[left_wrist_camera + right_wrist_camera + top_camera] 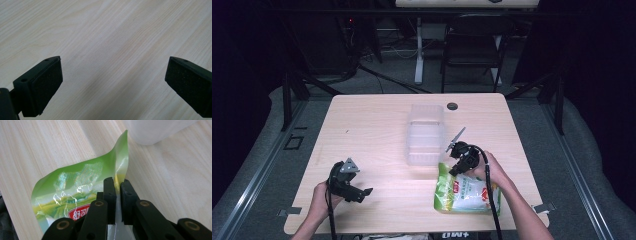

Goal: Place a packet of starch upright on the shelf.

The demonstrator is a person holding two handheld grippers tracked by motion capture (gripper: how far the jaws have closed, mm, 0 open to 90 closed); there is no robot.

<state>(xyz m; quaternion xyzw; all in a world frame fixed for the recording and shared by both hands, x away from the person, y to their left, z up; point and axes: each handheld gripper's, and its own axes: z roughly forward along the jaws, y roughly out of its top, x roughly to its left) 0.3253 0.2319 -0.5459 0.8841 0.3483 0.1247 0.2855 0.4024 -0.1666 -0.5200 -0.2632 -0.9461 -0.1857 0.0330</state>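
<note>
Bag (468,192) lies at the near right of our tabletop (377,130), just in front of the clear box (425,135). We judge the grip risky: our right claw (118,185) pinches only the thin top edge of the film, so a quick lift could let it slide out or tear, and a swing could knock the box. That claw is clamped together on the edge. Our left claw (112,80) stands wide apart over bare wood, holding nothing.
</note>
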